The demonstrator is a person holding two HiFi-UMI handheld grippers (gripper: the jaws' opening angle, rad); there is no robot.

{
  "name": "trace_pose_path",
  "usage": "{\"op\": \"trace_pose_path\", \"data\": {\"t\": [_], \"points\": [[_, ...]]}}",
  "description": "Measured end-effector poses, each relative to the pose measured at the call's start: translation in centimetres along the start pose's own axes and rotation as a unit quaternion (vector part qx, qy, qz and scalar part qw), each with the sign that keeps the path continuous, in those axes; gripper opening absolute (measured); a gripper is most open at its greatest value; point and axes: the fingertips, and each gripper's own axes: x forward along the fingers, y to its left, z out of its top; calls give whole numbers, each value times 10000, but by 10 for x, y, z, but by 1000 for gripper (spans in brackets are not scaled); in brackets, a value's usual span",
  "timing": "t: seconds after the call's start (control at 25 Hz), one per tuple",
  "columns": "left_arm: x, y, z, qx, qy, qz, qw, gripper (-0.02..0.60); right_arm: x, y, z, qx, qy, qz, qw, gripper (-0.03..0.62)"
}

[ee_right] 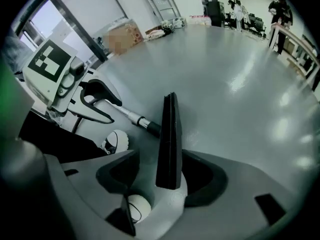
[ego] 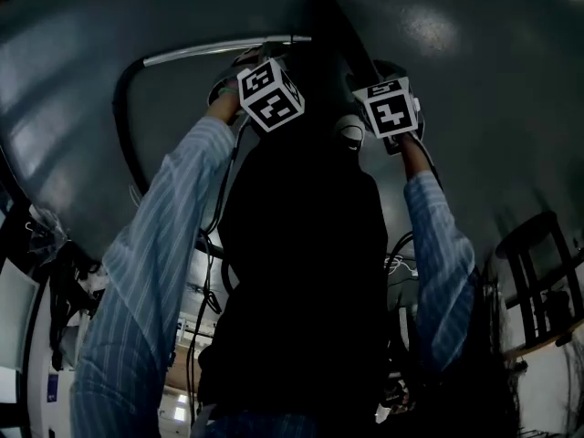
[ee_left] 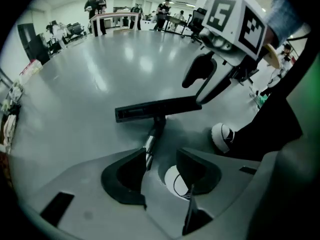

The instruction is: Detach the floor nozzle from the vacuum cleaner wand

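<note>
The person's black vest (ego: 301, 272) and striped sleeves (ego: 160, 245) fill the near part of the head view, both arms reaching down toward the grey floor (ego: 474, 89). The left gripper (ee_left: 161, 156) points steeply down with its jaws well apart and holds nothing; a white shoe toe (ee_left: 176, 181) shows in the gap, and the chrome wand (ee_left: 149, 145) runs in by the tip of one jaw, no pad pressing on it. The right gripper (ee_right: 161, 159) is spread wider, and one end of the black floor nozzle (ee_right: 169, 129) stands between its jaws without being clamped. The nozzle lies flat on the floor, joined to the wand at its middle, with people at tables (ee_left: 115, 19) far off
</note>
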Motion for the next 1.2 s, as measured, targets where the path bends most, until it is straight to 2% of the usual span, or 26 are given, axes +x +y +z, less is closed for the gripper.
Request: {"op": "trace_pose_path", "data": {"t": [0.16, 0.28, 0.36, 0.48, 0.64, 0.8, 1.0, 1.2], "points": [[60, -7, 14, 457, 312, 164, 9983, 195, 26, -29, -28, -186, 155, -40, 9997, 245], [87, 5, 24, 826, 489, 350, 9948, 202, 44, -45, -32, -309, 179, -195, 9992, 245], [97, 16, 17, 1008, 639, 395, 9921, 202, 55, -45, -27, -332, 180, -375, 9986, 245], [106, 36, -12, 993, 947, 346, 9899, 202, 67, -34, -14, -448, 218, -580, 9971, 244], [114, 49, -39, 1133, 1310, 548, 9834, 198, 70, -34, -9, -361, 171, -739, 9965, 225], [125, 49, -41, 1197, 1511, 678, 9789, 189, 68, -45, -19, -246, 146, -775, 9966, 218], [125, 45, -34, 1007, 1630, 484, 9803, 190, 57, -51, -22, -195, 93, -754, 9969, 216], [118, 43, -37, 806, 1622, 496, 9822, 190, 50, -48, -21, 65, 127, -789, 9968, 215]]}}
